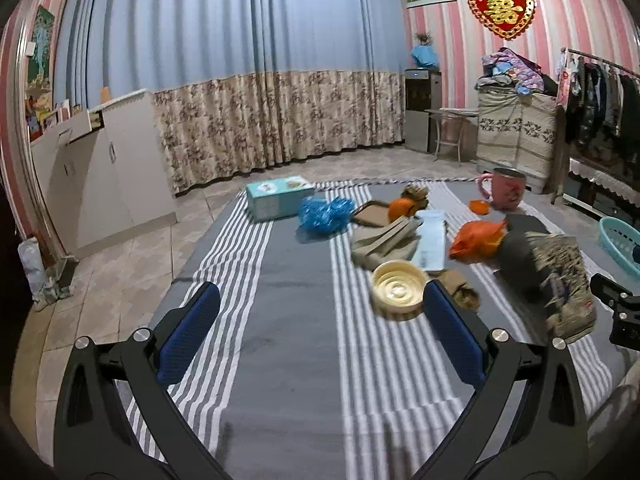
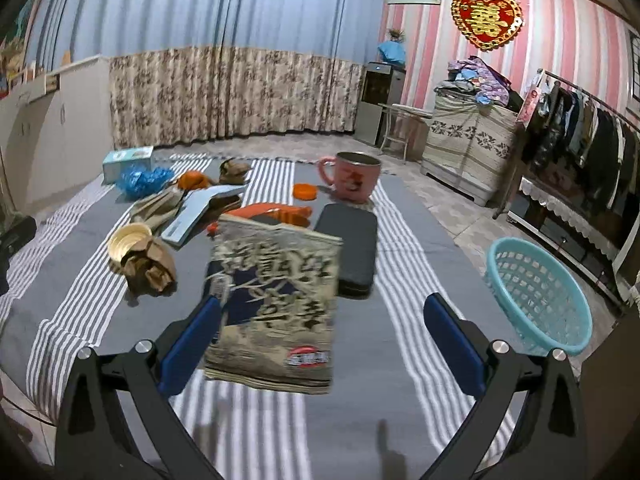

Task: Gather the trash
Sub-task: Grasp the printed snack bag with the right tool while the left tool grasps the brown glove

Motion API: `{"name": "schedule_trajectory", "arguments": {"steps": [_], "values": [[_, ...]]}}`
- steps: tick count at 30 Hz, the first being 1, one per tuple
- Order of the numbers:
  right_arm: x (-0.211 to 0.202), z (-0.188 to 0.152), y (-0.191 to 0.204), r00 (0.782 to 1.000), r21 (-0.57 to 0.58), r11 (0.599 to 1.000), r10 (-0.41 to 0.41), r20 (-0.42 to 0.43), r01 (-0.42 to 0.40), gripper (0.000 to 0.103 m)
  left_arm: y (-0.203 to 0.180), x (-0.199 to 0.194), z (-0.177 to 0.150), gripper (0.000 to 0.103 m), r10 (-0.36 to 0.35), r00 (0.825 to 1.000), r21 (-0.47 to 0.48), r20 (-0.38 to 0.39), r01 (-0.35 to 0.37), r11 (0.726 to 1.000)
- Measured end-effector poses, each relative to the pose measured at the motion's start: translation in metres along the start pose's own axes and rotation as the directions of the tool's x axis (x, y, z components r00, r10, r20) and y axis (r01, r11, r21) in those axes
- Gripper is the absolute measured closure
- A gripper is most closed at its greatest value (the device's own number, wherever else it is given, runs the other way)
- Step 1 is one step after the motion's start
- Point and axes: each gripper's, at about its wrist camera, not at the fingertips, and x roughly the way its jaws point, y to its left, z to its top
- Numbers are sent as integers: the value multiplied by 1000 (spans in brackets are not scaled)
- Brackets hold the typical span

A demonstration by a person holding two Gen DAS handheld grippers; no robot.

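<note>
Snack packet (image 2: 276, 304) blurred, its lettering unreadable, hiding part of the orange bag (image 2: 276, 212); basket (image 1: 622, 242) cut off by the picture's edge.

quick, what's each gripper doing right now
Left gripper: open, holding nothing.
Right gripper: open, around the printed snack bag, not gripping it.

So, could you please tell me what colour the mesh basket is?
The basket is light turquoise, clearest in the right wrist view.
</note>
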Motion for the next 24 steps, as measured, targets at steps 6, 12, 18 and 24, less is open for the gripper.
{"name": "schedule_trajectory", "arguments": {"steps": [6, 12, 18, 24], "values": [[24, -1, 20, 996, 3, 1000, 22, -90, -22, 4, 12, 15, -6, 5, -10, 1000, -46, -27, 9, 999], [38, 3, 33, 991, 13, 1000, 28, -130, -26, 4, 12, 20, -7, 5, -28, 999, -50, -37, 26, 998], [53, -1, 30, 981, 40, 998, 56, -185, -49, 13, 5, 23, -6, 5, -68, 996, -64, -50, 65, 996], [57, 0, 15, 966, 104, 985, 157, -203, -139, 65, -11, 23, -4, 5, -96, 994, -38, -59, 94, 995]]}}
